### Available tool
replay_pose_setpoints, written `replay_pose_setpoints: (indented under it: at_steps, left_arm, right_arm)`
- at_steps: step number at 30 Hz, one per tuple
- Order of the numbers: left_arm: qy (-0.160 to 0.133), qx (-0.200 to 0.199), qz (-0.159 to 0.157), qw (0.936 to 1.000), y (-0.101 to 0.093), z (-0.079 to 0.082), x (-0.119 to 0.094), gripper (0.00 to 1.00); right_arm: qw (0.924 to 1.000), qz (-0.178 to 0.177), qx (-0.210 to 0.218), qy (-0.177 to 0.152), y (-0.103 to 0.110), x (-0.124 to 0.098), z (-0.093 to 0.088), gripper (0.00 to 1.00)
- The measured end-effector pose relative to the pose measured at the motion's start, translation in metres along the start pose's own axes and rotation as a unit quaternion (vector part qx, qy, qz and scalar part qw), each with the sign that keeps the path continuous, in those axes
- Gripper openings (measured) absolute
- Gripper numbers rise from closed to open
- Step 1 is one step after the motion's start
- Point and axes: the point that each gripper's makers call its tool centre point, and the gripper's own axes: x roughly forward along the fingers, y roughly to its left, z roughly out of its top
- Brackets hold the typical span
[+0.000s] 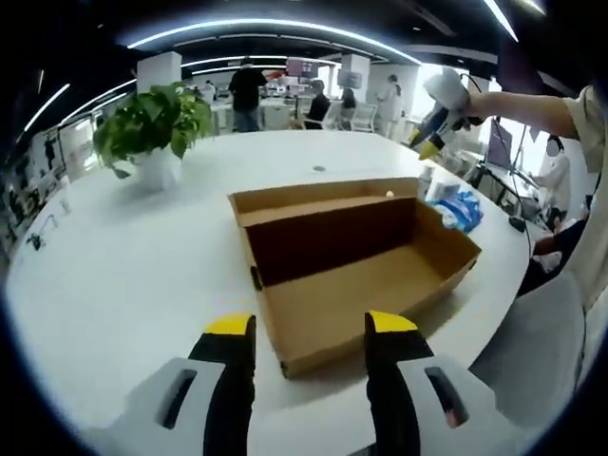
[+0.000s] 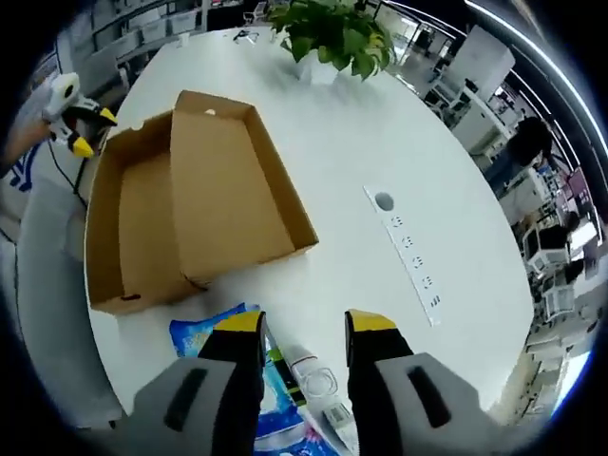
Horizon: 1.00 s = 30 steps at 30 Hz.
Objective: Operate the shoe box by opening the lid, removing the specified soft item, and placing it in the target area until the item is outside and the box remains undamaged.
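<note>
The brown cardboard shoe box (image 1: 366, 285) lies on the round white table with its lid (image 1: 328, 214) folded back and standing; its inside looks bare. A soft blue-and-white package (image 1: 458, 207) lies on the table just right of the box. My left gripper (image 1: 312, 328) hovers open in front of the box's near corner, nothing between its yellow tips. The right gripper (image 1: 435, 133) hangs above the package. In the right gripper view the package (image 2: 220, 332) lies under my open right gripper (image 2: 302, 325), beside the box (image 2: 142, 228); the left gripper (image 2: 78, 122) is at the box's far side.
A potted plant (image 1: 152, 128) stands at the table's far left. A power strip (image 2: 413, 256) and a round grommet (image 2: 383, 201) are set into the tabletop. A person's sleeve (image 1: 532, 104) crosses the upper right. People and desks (image 1: 247, 90) stand far behind.
</note>
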Motion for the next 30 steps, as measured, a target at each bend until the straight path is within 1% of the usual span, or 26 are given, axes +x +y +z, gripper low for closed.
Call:
replay_pose_setpoints:
  at_steps: [2,5,8,13,16,17,22,25,28,30]
  left_arm:
    - [0.004,-0.013,-0.001,0.9999,0.001,-0.003,0.001,0.42]
    - [0.013,-0.016,0.005,0.9998,0.002,-0.008,0.001,0.39]
    - [0.018,-0.032,0.014,0.9992,0.006,-0.011,0.001,0.35]
    - [0.029,-0.055,0.028,0.9977,0.013,-0.014,0.002,0.26]
    - [0.032,-0.066,0.037,0.9966,0.017,-0.014,0.003,0.22]
    - [0.035,-0.069,0.038,0.9963,0.018,-0.014,0.004,0.21]
    - [0.060,-0.076,0.047,0.9941,0.023,-0.017,0.007,0.18]
    - [0.078,-0.082,0.048,0.9924,0.023,-0.021,0.010,0.14]
    - [0.088,-0.088,0.048,0.9911,0.023,-0.022,0.012,0.10]
    - [0.091,-0.091,0.048,0.9905,0.023,-0.022,0.013,0.08]
  right_arm:
    - [0.9996,0.001,0.026,-0.008,0.001,0.003,0.004,0.30]
    - [0.9988,0.001,0.047,-0.015,0.001,0.008,0.007,0.29]
    - [0.9973,0.001,0.071,-0.021,0.002,0.014,0.009,0.29]
    - [0.9915,0.008,0.124,-0.039,0.004,0.026,0.013,0.28]
    - [0.9884,0.006,0.146,-0.041,0.003,0.033,0.012,0.27]
    - [0.9883,0.005,0.147,-0.041,0.003,0.034,0.011,0.27]
    - [0.9822,0.016,0.180,-0.052,0.008,0.044,0.015,0.27]
    - [0.9792,0.014,0.196,-0.052,0.009,0.052,0.016,0.26]
    - [0.9757,0.018,0.212,-0.051,0.011,0.058,0.017,0.25]
    - [0.9715,0.026,0.230,-0.053,0.013,0.063,0.018,0.24]
